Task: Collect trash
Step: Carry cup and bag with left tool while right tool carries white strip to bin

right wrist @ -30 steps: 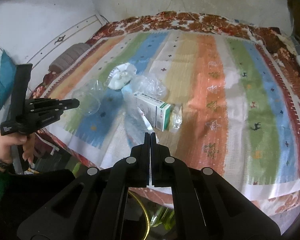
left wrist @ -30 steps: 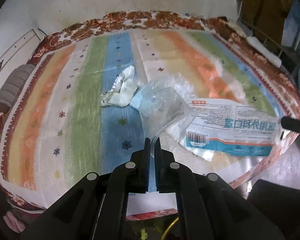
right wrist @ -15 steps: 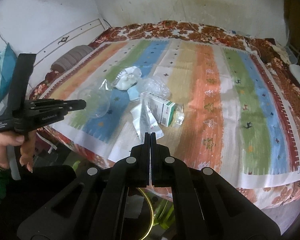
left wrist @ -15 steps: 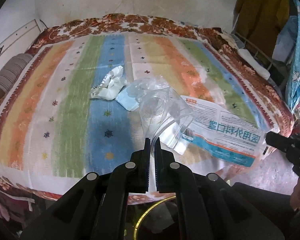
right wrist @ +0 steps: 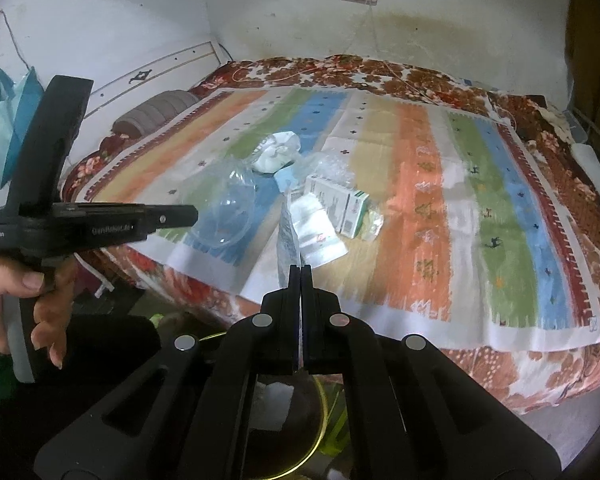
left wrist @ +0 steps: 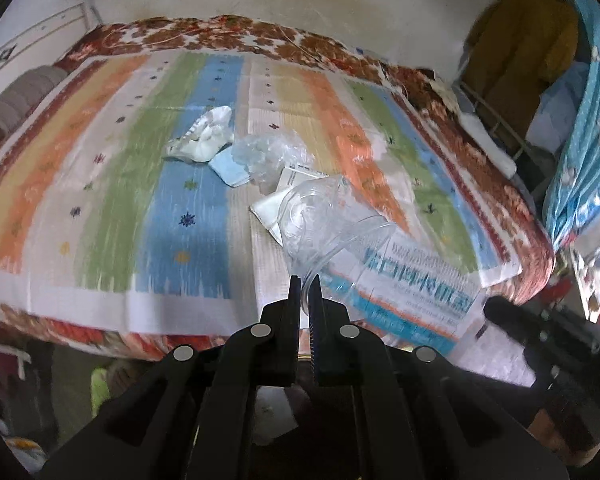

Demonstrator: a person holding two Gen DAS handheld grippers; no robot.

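Bin rim (right wrist: 320, 412) under right hand-held gripper (right wrist: 301, 270) only.

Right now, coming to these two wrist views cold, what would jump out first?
The striped blanket fills both views, with a cluster of trash near its middle: crumpled white paper, a small carton and crinkled clear plastic. The left gripper is shut on the rim of a clear plastic cup, and the right gripper pinches a printed plastic package edge-on, both held over the near edge of the bed.
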